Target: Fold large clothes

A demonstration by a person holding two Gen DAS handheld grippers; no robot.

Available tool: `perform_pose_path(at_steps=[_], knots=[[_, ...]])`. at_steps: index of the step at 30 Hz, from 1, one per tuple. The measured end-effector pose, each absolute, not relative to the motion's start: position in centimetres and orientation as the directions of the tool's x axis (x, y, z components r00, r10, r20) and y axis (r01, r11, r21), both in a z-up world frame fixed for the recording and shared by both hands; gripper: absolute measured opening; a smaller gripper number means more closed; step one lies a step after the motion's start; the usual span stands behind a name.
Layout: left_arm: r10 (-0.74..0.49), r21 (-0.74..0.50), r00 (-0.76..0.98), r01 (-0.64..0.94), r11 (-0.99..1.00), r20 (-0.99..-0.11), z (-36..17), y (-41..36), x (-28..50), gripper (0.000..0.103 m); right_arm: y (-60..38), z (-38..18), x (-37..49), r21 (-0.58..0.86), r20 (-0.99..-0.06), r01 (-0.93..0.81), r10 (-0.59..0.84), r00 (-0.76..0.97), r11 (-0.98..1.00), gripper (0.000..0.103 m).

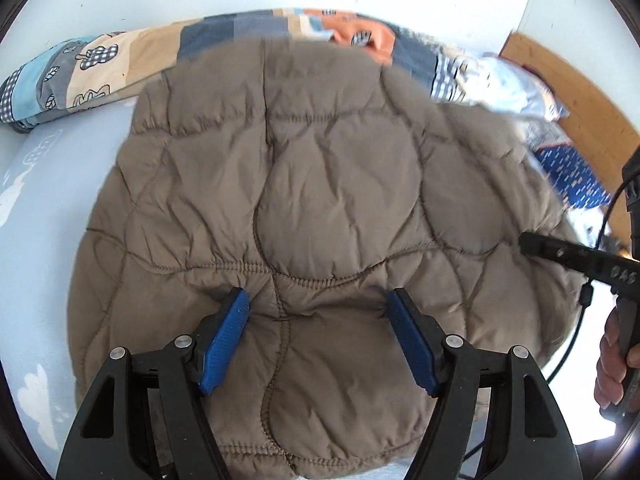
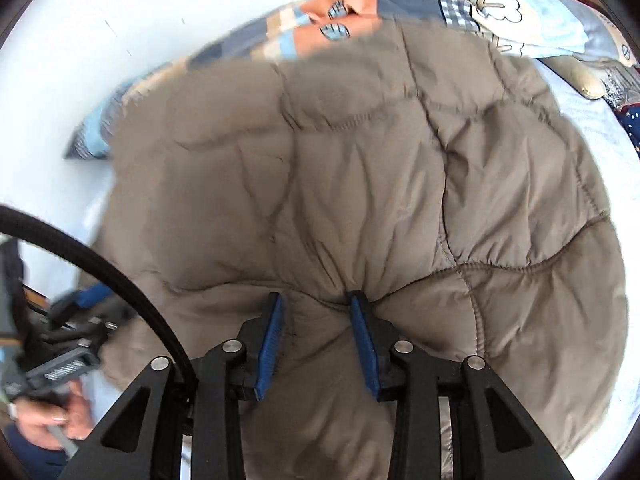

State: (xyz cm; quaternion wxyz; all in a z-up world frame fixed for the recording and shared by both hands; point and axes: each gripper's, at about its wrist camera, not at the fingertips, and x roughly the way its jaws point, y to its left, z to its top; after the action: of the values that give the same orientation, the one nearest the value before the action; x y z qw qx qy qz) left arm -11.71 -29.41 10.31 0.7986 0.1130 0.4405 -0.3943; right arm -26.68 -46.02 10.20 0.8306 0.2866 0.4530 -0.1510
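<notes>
Brown quilted jacket spread flat on a bed with a pale blue sheet. Left gripper at 6 o'clock over the jacket's near part, jaws wide open, pads resting on the fabric, nothing pinched. Right gripper at 6 o'clock in its own view, jaws partly closed, a fold of jacket bunched between them. Patchwork blanket at 11 o'clock, behind the jacket.
</notes>
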Motion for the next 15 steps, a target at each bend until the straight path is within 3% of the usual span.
perform_pose_path(at_steps=[6,11,13,15], knots=[[-0.485,-0.117,0.388,0.674,0.729,-0.784,11.9,-27.4,-9.6,0.072,-45.1,17.1,-26.4,0.308,-0.736,0.442,-0.083,0.672,0.842,0.038],[-0.446,-0.189,0.336,0.582,0.791,-0.829,10.2,-25.6,-6.7,0.072,-43.1,16.8,-18.5,0.248,-0.78,0.402,-0.064,0.622,0.881,0.033],[-0.43,-0.171,0.336,0.586,0.792,-0.838,9.8,-25.7,-6.7,0.072,-41.9,15.2,-15.0,0.206,-0.812,0.38,-0.059,0.58,0.902,0.026],[-0.41,-0.133,0.351,0.601,0.788,-0.842,9.6,-26.1,-7.0,0.072,-41.1,13.1,-12.2,0.15,-0.854,0.379,-0.073,0.516,0.913,0.025]])
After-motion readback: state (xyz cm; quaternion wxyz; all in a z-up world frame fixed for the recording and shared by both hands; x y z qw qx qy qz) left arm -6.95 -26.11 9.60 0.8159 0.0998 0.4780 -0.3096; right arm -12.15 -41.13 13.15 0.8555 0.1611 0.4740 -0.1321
